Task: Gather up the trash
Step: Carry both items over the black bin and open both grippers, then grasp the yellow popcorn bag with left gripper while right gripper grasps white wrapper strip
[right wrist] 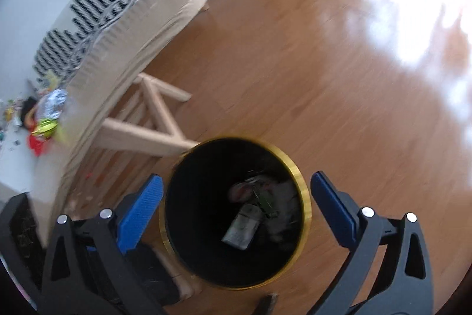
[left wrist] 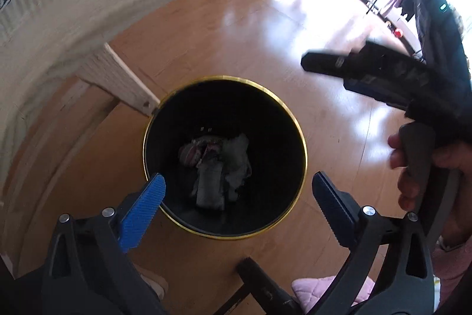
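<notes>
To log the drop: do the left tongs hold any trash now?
No, the left tongs stand open and empty above the black bin holding the trash.

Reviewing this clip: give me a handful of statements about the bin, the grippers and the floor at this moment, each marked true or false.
1. The black bin has a gold rim. True.
2. The bin is empty. False: crumpled trash lies at its bottom.
3. The left gripper has its jaws open with nothing between them. True.
4. The right gripper is clamped on a wrapper. False: its jaws stand open and empty above the bin.
5. The bin stands on a wooden floor beside a pale wooden table leg. True.
</notes>
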`<state>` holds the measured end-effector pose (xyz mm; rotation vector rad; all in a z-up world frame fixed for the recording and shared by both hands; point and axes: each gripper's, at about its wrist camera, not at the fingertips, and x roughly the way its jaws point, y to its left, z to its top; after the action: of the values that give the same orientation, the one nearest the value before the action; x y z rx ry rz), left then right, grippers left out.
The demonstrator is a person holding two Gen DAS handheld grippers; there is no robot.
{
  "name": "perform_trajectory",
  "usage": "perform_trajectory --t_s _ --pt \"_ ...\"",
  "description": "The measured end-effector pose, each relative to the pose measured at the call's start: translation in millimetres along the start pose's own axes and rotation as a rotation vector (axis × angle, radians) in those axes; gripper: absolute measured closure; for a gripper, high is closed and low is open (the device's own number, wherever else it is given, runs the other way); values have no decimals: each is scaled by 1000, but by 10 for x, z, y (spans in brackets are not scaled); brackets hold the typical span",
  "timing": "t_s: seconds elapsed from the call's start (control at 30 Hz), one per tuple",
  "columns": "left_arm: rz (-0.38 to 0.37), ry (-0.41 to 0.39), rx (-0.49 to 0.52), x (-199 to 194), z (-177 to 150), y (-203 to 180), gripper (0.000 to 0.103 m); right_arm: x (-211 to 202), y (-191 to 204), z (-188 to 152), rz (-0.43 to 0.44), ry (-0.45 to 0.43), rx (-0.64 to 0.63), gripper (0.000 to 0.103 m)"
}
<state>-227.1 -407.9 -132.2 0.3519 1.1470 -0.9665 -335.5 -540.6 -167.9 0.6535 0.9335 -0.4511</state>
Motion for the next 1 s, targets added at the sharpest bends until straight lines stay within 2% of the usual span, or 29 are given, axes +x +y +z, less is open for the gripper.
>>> perform_trajectory --t_s 0.07,0.13,0.27,0.3,0.37,0.47,0.5,0.53,0.63,0.77,0.87,1.0 --pt "-3 -64 1 -134 33 20 6 2 93 -2 -69 13 -59 6" --pt "10 -146 0 -358 83 44 6 -56 190 6 -89 -11 -94 6" --pt "8 -285 12 -1054 252 242 6 -362 427 104 -28 -161 -115 6" --pt "45 -336 3 -1317 282 398 6 -421 501 133 -18 -190 -130 6" --pt "124 -381 -44 -1643 323 705 6 -518 777 215 7 -255 -193 6" --pt "290 -431 -192 -2031 344 1416 6 -543 1150 308 54 -301 -246 6" --pt "362 -438 -259 -2129 308 1728 6 -516 1278 341 79 -304 -250 6" --pt "402 -433 -301 -2172 274 1926 6 -488 1382 372 98 -302 -250 6" --pt "450 -397 -421 -2228 140 2545 6 -369 1698 391 157 -283 -263 6" --pt "458 -359 -482 -2096 134 3012 6 -241 2162 437 206 -257 -297 6" --pt "426 -356 -523 -1945 246 3285 6 -177 2469 520 223 -261 -315 6" --pt "422 -331 -493 -1771 481 3506 6 -125 2746 596 212 -273 -352 6"
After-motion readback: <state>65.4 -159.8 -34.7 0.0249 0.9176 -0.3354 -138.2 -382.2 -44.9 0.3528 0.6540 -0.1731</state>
